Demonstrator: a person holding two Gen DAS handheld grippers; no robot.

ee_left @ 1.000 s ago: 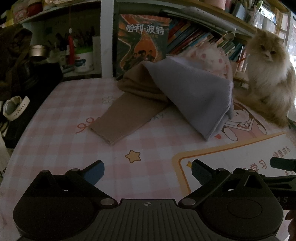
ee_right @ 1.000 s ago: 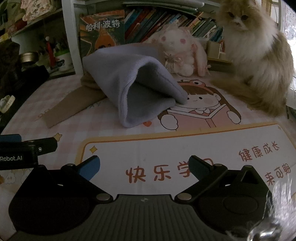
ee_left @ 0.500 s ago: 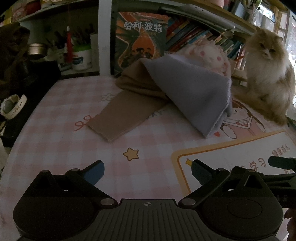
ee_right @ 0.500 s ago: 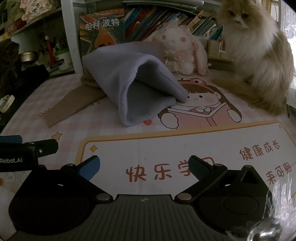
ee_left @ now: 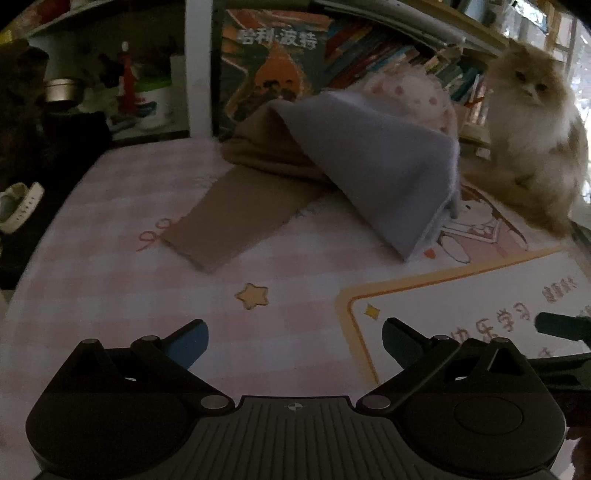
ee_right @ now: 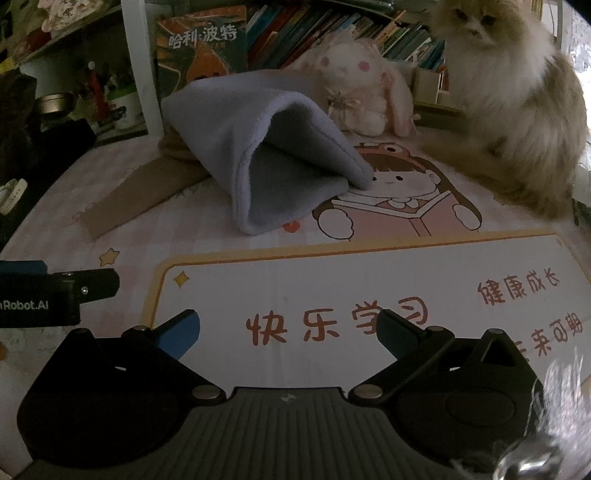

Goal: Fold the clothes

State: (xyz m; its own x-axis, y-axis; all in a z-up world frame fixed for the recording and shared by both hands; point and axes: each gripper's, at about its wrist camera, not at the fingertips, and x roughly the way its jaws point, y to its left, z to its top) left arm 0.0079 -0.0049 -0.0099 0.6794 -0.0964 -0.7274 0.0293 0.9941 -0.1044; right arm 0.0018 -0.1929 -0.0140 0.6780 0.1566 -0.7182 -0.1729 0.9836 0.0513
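A grey-lilac fleece garment (ee_left: 373, 166) (ee_right: 266, 147) lies rumpled at the back of the table, its open hem facing me. A tan garment (ee_left: 236, 206) (ee_right: 140, 188) lies partly under it, one flat leg or sleeve stretching to the front left. My left gripper (ee_left: 295, 339) is open and empty, low over the pink checked mat, well short of the clothes. My right gripper (ee_right: 288, 328) is open and empty over the mat's white panel. Each gripper's finger shows at the edge of the other's view.
A fluffy cat (ee_left: 532, 122) (ee_right: 509, 103) sits at the back right of the table. A plush rabbit (ee_right: 354, 88) leans behind the clothes. A bookshelf (ee_right: 332, 29) and a standing book (ee_left: 273, 55) line the back. Dark things and a watch (ee_left: 18, 206) lie left.
Both grippers have moved slightly forward and closer to the clothes. The jaws stay open. The clothes have not moved.
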